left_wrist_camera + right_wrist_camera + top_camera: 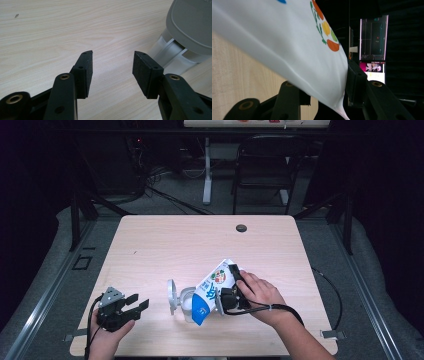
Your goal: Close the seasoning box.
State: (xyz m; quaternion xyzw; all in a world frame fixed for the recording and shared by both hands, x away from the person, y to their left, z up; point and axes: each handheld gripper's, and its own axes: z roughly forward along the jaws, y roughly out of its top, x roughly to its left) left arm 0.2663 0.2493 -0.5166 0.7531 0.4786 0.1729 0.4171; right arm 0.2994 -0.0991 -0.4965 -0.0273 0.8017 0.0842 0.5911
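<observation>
Your right tool (pixel 231 292) is clamped on the white pouch with blue and fruit print (pixel 212 291), which sits between its jaws. The pouch's long axis tilts, its blue lower end dipping into the clear plastic container with a flipped-open grey lid (pixel 184 301). Your left tool (pixel 136 305) rests open and empty near the front-left edge of the pale wooden counter (pixel 165 245); bare counter lies beyond.

Surface (pixel 150 245): pale wood-grain laminate, smooth, matt. Pouch (pixel 212 292): glossy white plastic film, printed, creased. Container (pixel 186 302) near the front edge: clear plastic; its lid (pixel 192 22) grey plastic, satin. Gripper pads (pixel 85 72): black, matt, rubbery; brass-coloured metal inserts in the black plastic arms.
</observation>
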